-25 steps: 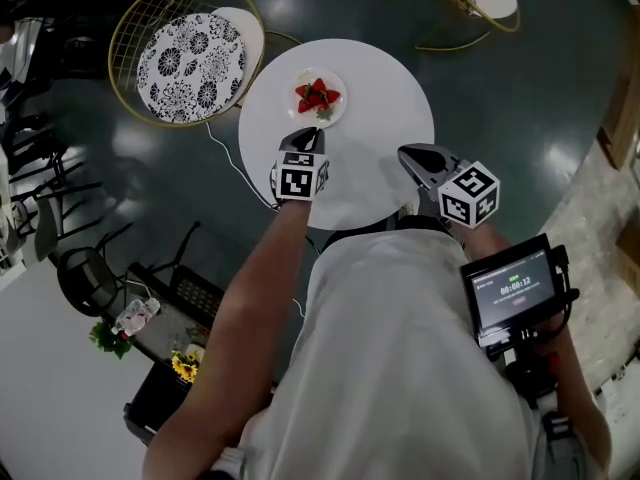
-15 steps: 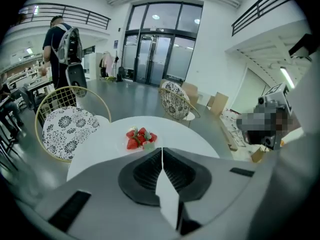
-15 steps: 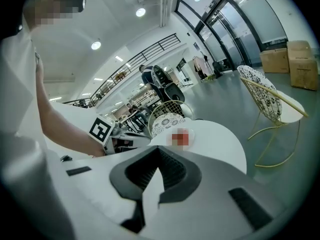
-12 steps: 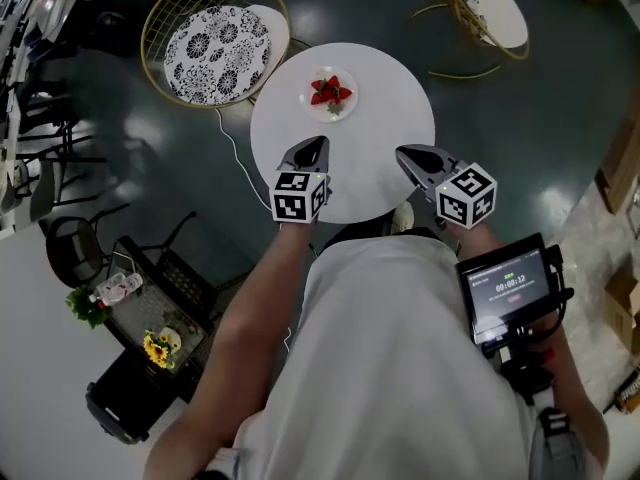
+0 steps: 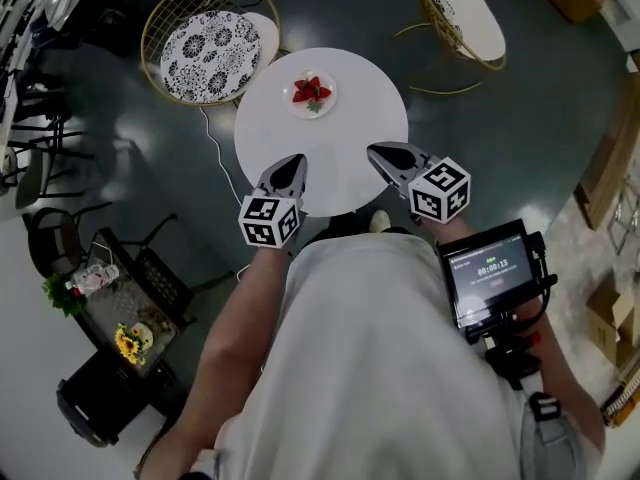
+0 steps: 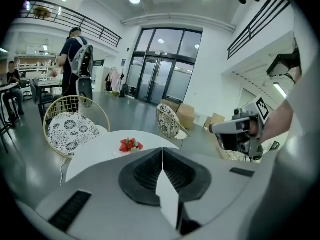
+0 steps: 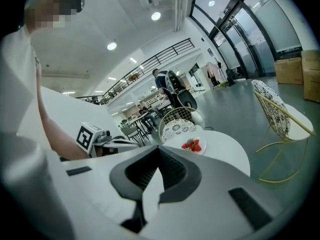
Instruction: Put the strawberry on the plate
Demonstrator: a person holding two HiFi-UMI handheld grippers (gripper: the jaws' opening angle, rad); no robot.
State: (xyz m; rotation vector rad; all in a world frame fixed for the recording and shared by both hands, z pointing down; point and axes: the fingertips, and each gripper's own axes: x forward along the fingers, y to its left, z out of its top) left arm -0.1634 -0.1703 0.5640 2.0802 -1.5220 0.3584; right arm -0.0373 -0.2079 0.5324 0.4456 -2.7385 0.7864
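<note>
strawberry [image 5: 311, 90] pile covers plate [image 5: 298, 109] centre; berry count unclear.

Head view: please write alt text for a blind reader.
Strawberries lie on a small plate on a round white table, seen from above. Nearer, a person holds the left gripper and right gripper, both shut and empty.

We see red strawberries [image 5: 311, 90] with green leaves on a white plate [image 5: 296, 108], which sits on a plain white table [image 5: 350, 138]. At ten o'clock from the table, a gold wire chair [image 5: 163, 13] holds a cushion [image 5: 210, 56] in a black-and-white flower print. The floor [image 5: 500, 128] is a glossy dark grey-green. Our left gripper [image 5: 296, 160] and right gripper [image 5: 373, 151] bear black-and-white square markers.
</note>
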